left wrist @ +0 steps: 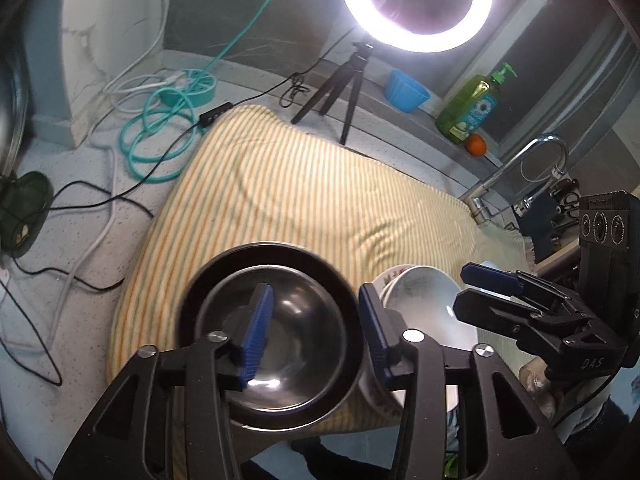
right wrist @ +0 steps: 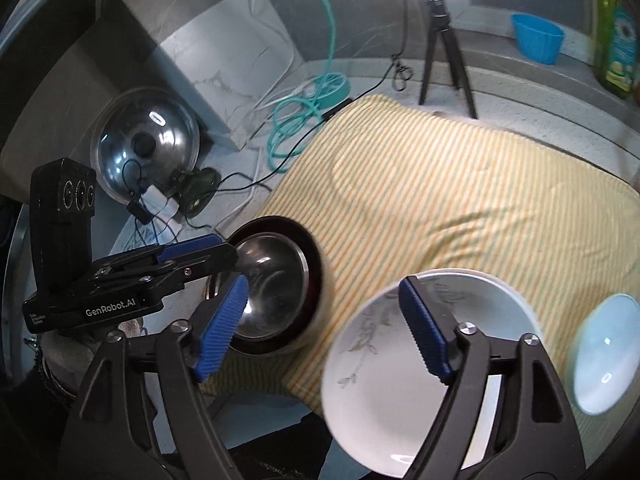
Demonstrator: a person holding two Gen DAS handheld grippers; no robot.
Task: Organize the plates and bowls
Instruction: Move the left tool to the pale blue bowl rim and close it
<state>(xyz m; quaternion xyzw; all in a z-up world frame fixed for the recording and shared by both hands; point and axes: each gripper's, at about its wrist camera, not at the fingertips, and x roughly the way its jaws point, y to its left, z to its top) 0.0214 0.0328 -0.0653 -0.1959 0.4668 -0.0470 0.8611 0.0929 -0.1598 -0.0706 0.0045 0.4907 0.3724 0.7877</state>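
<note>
Blue pads of the left gripper [left wrist: 314, 330] stand apart over the steel bowl [left wrist: 276, 332], touching nothing that I can make out; it sits nested in a dark bowl [left wrist: 192, 300] at the near edge of the striped cloth [left wrist: 304, 192]; the right gripper [right wrist: 326, 328] gapes wide, empty, above the white plates [right wrist: 384, 400] beside it. Steel looks light, stiff and slick, best pinched at the rim; the plates look breakable, so grip the edge firmly.
</note>
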